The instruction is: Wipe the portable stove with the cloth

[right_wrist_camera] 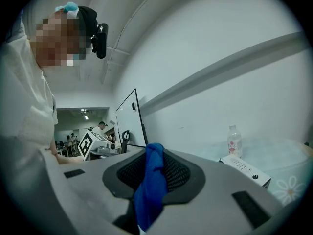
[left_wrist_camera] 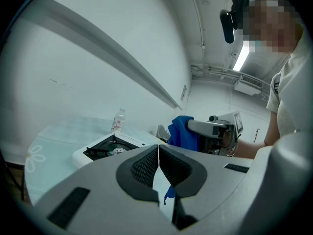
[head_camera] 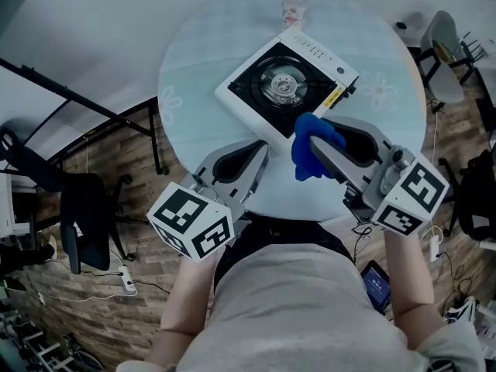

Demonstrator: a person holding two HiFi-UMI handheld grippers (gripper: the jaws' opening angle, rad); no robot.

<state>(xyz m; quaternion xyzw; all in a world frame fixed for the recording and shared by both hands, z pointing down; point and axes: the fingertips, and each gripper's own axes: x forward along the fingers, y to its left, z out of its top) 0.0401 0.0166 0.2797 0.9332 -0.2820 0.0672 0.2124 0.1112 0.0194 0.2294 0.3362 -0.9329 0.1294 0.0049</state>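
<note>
Shirt (head_camera: 302, 308): mine, pale; fills the bottom of the head view, nearest the lens.
Left gripper (head_camera: 262, 147) (left_wrist_camera: 158, 153): jaws together with nothing between the pads. It is held over the near part of the table, tips just beside the stove's near edge.
Right gripper (head_camera: 312, 136) (right_wrist_camera: 155, 155): jaws clamped on the cloth, tips pointing at the stove's near right corner.
Cloth (head_camera: 304, 161) (right_wrist_camera: 149, 190): blue and bunched. A fold stands up above the pads and the rest hangs down below them. From the head view it overlaps the stove's near edge; I cannot tell whether it touches.
Portable stove (head_camera: 280, 84) (left_wrist_camera: 110, 151) (right_wrist_camera: 244, 168): white body, black top, round burner in the middle. It sits diagonally on the table, control panel on the far right side.
Table (head_camera: 194, 76): round, pale glass, flower print near the left and right rims.
Bottle (head_camera: 294, 8) (left_wrist_camera: 117, 120) (right_wrist_camera: 234, 141): clear plastic, upright, near the stove's far corner.
</note>
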